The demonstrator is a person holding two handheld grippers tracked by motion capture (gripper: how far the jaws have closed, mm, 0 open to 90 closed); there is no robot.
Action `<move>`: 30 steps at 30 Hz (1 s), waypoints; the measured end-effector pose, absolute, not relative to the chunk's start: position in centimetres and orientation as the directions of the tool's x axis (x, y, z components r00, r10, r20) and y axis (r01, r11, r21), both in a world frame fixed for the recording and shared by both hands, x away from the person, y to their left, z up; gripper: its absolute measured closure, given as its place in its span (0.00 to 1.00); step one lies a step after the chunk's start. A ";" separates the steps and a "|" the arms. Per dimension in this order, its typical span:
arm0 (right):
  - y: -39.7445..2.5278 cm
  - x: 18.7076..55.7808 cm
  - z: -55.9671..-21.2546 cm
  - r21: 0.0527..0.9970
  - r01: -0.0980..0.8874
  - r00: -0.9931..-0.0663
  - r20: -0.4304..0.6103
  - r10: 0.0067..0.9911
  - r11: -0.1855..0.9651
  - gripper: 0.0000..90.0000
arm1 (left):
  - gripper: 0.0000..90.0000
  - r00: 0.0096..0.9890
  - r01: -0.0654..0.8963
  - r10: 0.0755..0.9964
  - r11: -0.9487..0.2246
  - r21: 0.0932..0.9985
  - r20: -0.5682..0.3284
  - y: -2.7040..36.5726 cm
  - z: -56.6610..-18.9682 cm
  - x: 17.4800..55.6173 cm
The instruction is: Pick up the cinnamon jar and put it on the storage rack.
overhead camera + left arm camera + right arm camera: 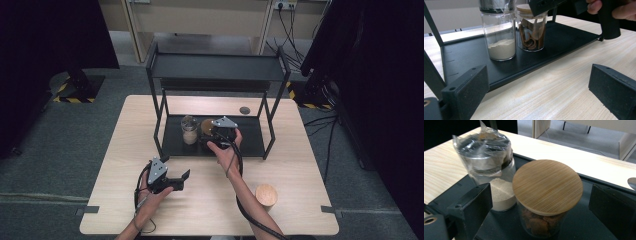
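R gripper [540, 202] over the wood-lid jar [547, 187] on rack bottom shelf [564, 35], jaws wide either side, nothing held yet, prob lining up a grab; powder jar [489, 167] just beside; L gripper [175, 181] open, empty, idle on table [210, 200].

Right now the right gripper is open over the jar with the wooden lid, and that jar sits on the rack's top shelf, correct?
Not quite. The right gripper is open over the jar with the wooden lid, but that jar sits on the rack's bottom shelf, beside the powder jar, as the high view shows.
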State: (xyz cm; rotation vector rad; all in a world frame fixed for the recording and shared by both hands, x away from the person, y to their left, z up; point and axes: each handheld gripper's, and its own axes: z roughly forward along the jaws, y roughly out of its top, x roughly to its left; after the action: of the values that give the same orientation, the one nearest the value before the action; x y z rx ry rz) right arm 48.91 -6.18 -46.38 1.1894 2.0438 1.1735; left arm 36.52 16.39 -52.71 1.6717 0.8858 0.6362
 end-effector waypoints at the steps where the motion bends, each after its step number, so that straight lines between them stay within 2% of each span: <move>1: -6.2 48.8 -46.2 0.864 0.438 -0.498 0.005 0.867 0.247 0.06 | 0.03 0.578 0.235 0.815 -0.135 0.963 -0.027 16.4 -52.7 36.5; 30: -7.2 46.1 -45.2 0.892 0.388 -0.538 0.015 0.843 0.233 0.06 | 0.03 0.577 0.236 0.817 -0.132 0.963 -0.029 16.4 -52.7 36.5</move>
State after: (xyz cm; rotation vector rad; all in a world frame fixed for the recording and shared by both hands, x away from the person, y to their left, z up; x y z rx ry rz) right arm 46.10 -7.21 -45.17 1.1264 2.0339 1.2600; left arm 36.52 16.40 -52.71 1.6699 0.8886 0.6361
